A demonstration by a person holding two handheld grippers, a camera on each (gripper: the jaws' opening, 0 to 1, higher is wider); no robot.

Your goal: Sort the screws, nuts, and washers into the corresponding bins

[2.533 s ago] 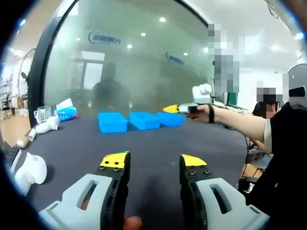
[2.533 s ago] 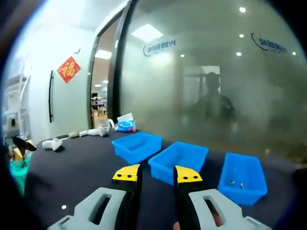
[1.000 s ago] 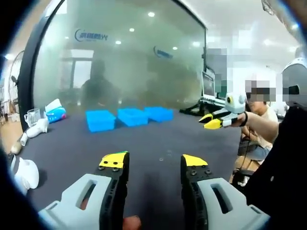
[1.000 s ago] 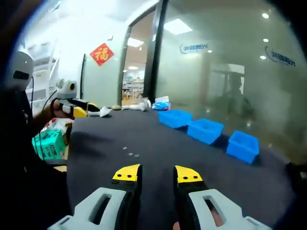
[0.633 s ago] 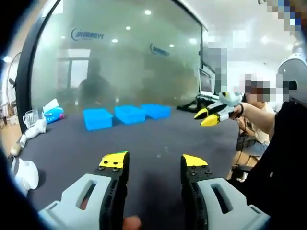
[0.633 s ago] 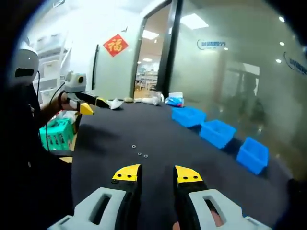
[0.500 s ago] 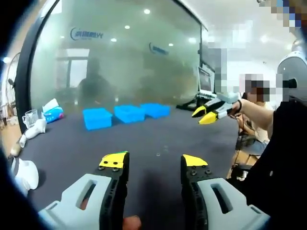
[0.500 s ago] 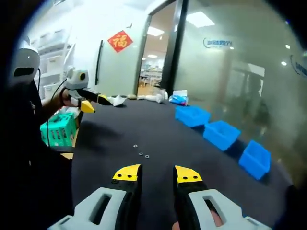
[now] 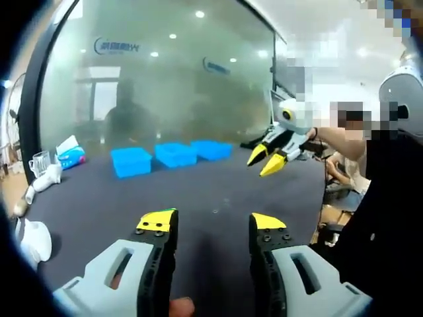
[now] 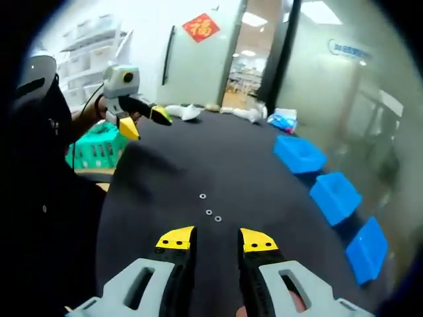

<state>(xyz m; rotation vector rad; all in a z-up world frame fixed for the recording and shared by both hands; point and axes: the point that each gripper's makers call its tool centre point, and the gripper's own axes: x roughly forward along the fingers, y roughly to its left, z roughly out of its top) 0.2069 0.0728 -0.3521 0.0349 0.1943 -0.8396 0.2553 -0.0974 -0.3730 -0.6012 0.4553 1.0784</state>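
Right gripper view: three washers (image 10: pixel 209 212) on the dark table (image 10: pixel 251 165) just beyond the empty, parted right tongs (image 10: pixel 214 239).

left gripper view: low over worktop (image 9: pixel 198 191), facing bins (image 9: pixel 170 155) far ahead | right gripper view: higher, tilted down, bins (image 10: pixel 334 195) right | shared: worktop, bins

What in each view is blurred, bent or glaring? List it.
Left gripper view: glass wall hazy with lamp reflections; bins soft. Right gripper view: fisheye bends the table edge; the far bin smears; small parts stay sharp.
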